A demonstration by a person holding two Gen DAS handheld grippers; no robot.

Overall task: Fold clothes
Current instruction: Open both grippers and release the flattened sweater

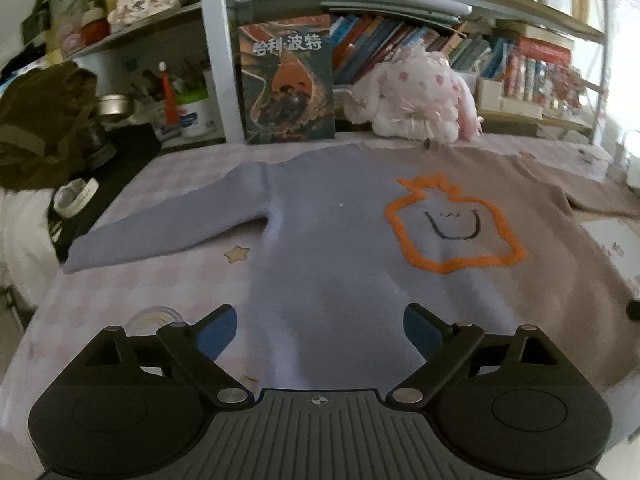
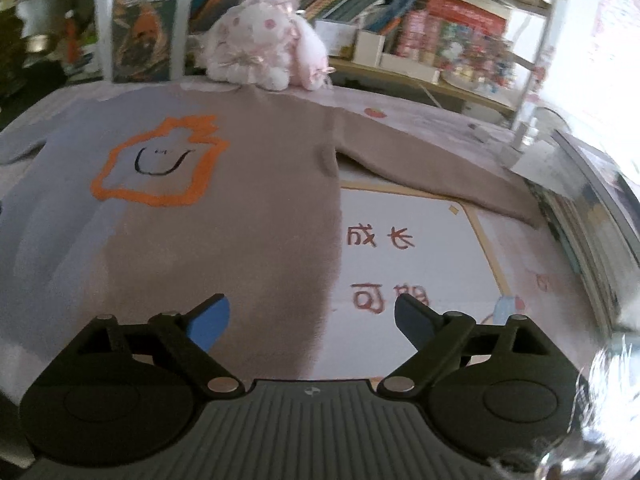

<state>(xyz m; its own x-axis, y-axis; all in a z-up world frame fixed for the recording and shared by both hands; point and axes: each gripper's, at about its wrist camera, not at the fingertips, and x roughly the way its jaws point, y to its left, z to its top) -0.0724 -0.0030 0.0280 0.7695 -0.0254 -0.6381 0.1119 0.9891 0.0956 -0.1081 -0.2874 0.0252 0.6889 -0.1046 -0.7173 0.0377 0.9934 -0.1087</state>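
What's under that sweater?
The sweater lies flat on a pink checked cloth. Beside its right edge shows a white sheet with red characters; whether it runs under the sweater is hidden.

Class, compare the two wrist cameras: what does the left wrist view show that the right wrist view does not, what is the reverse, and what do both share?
Only the left wrist view shows the whole blue-grey left sleeve laid out on the checked pink cloth, and a small metal tin on the side shelf.

Only the right wrist view shows the white printed panel with red characters beside the sweater, and the full beige right sleeve.

Both show the blue-and-beige sweater with an orange outline, the pink spotted plush rabbit, the bookshelf, and an open gripper: left gripper, right gripper.
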